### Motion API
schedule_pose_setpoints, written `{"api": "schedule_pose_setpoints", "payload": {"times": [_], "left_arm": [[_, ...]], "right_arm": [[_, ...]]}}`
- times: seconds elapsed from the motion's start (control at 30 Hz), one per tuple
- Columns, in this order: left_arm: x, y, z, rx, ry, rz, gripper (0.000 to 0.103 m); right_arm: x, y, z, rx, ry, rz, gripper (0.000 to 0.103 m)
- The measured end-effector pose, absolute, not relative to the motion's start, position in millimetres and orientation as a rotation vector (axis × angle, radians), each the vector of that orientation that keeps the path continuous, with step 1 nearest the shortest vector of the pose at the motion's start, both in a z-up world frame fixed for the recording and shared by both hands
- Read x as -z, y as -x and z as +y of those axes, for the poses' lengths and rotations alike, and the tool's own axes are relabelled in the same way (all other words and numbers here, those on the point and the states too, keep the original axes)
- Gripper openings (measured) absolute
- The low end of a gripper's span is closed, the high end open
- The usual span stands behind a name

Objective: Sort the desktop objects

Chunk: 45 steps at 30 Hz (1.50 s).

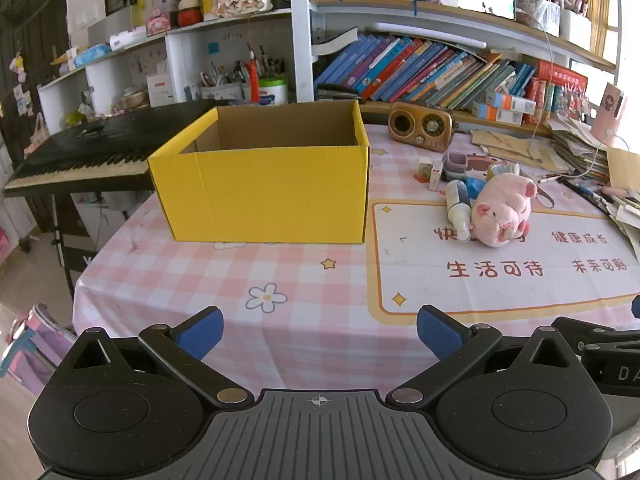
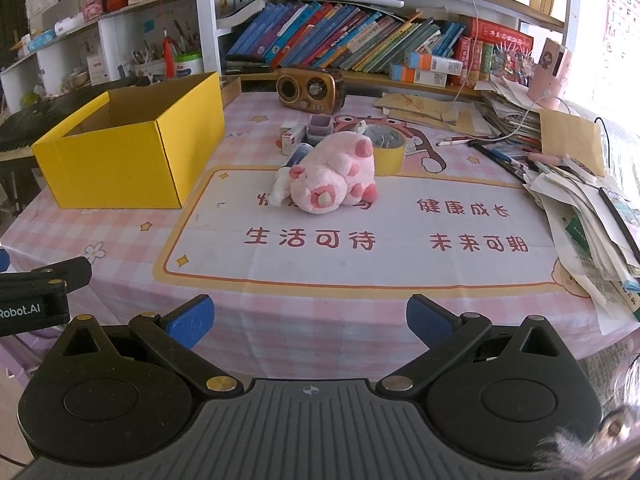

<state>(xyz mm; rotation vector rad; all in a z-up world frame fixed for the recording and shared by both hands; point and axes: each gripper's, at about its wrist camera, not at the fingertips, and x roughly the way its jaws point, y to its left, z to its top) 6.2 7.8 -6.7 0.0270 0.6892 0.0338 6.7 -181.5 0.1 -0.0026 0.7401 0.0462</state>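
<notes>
Sorting not begun: yellow box (image 2: 132, 148) shows nothing inside; pink plush pig (image 2: 334, 178) and small items remain on counter (image 2: 360, 312); both jaws released.

Yellow box (image 1: 264, 196), pink plush pig (image 2: 332, 180)

— How do the two grippers stand?

— The left gripper (image 1: 320, 334) has its jaws spread wide, blue pads far apart, nothing between them, and it tips downward (a fair slope, not steep).

— And the other?

— The right gripper (image 2: 310, 322) is the same: jaws wide, empty, tilted down. Each shows at the edge of the other's view, so they sit near one another, side by side.
</notes>
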Motion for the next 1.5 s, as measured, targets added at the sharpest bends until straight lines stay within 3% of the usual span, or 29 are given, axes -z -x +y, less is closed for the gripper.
{"api": "schedule_pose_setpoints", "payload": {"times": [1.5], "left_arm": [[3.3,-2.2,12.8,-0.02,-0.025,0.685,0.103]], "right_arm": [[-16.6,-0.3,-178.6,-0.046,0.015,0.728,0.103]]}}
